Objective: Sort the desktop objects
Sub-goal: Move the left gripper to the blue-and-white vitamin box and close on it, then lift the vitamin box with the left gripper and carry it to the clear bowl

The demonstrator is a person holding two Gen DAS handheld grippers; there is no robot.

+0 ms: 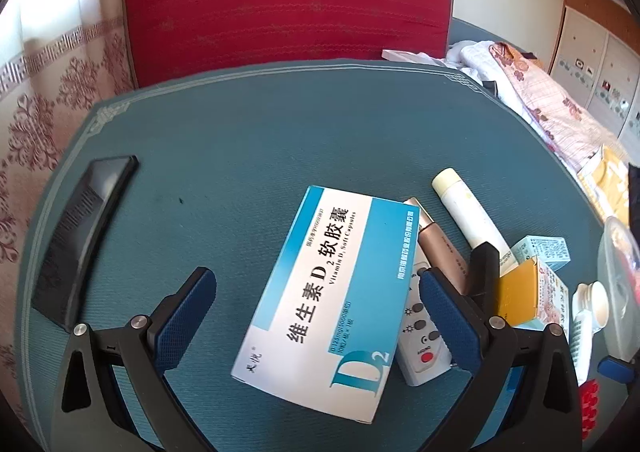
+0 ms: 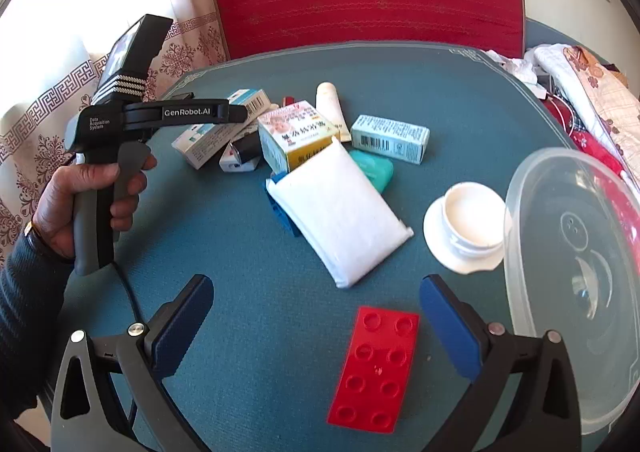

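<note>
Step in hand, by the look of it: approach, with nothing gripped yet. Left gripper [image 1: 318,304] is held wide open, and a flat white-and-blue cardboard vitamin D2 box [image 1: 320,304] is framed between its blue pads — the box lies on the teal table mat [image 1: 224,140], partly over a white remote control w/ grey and red buttons [image 1: 422,336] at the right pad. Ahead and to the right of the fingers a rose-gold tube [image 1: 438,248] and a pale-yellow capped tube [image 1: 468,212] are seen; far left, a black comb [image 1: 76,236].

Right gripper [image 2: 316,328] is likewise spread wide and empty. A red plastic studded building brick [image 2: 376,368] lies flat just below and between its fingers; a clear plastic container [image 2: 572,284] stands close on the right, a white padded pouch [image 2: 340,212] ahead.

Next move, as judged: the left gripper to be lowered so the box's long edges are straddled, then closed — the remote beneath may be dragged along. Whether the box fits within the opening can't be told.
</note>
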